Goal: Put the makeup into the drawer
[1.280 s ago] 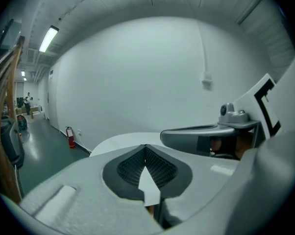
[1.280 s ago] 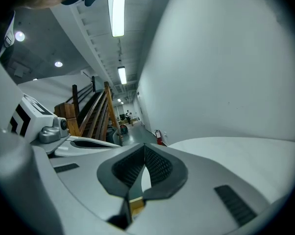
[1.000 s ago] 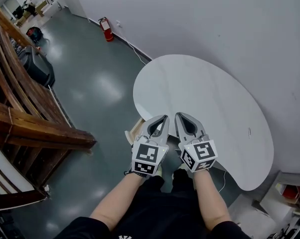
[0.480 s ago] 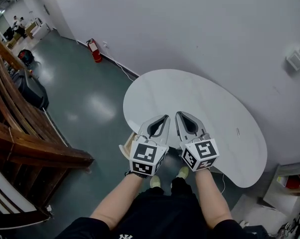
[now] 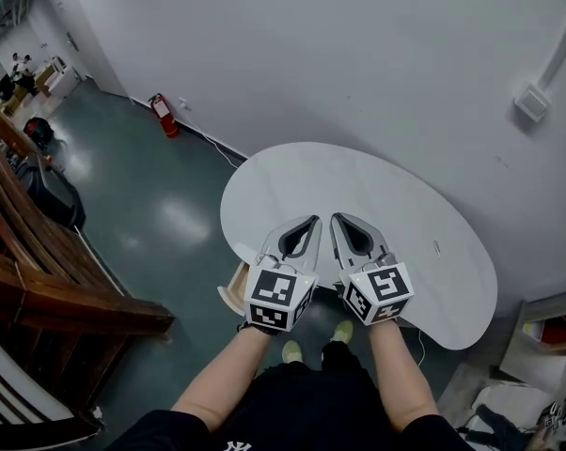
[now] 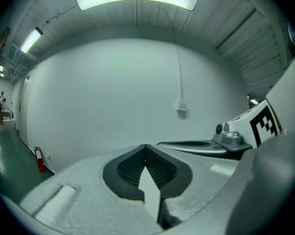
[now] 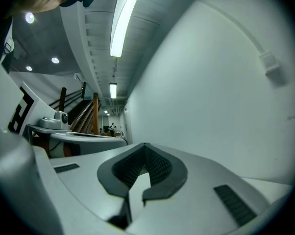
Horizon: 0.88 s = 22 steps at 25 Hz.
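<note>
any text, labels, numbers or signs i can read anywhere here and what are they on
No word or number reads clearly in any view.
Cubes on the left gripper and right gripper: black-and-white square markers, not letters.
Label on the fire extinguisher: too small to read.
The white emblem on the person's black clothing: cut off by the frame edge, unreadable.

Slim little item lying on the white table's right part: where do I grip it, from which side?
I'd grip the slim item mid-length from straight above, right gripper opened first. It lies flat, alone on the table, long axis running away from you, so close across its narrow width.
</note>
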Available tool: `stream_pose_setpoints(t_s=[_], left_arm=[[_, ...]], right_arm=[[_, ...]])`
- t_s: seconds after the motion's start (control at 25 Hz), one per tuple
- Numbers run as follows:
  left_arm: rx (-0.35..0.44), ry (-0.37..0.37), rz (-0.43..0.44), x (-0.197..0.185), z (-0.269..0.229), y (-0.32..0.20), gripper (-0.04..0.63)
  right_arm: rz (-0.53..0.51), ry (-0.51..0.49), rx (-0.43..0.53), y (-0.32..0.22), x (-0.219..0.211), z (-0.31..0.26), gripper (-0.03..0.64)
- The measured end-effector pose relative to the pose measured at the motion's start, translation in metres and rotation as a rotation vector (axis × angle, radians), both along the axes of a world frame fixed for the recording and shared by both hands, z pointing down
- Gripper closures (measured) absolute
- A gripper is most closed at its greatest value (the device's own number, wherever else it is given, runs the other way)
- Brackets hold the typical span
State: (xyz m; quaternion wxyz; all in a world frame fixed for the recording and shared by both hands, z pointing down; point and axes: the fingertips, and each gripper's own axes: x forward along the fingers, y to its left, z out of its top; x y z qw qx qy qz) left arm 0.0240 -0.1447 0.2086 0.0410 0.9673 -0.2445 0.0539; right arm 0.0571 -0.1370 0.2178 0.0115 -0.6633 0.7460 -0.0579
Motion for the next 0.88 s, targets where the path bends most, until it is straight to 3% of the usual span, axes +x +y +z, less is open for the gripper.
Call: stream_pose_setpoints(t_s=[0.88], left_arm=[[-0.002, 0.004, 0.004, 0.022, -0.002, 0.008, 0.584]], right_arm=[[0.012, -0.01, 0.011, 0.01, 0.019, -0.003, 0.603]])
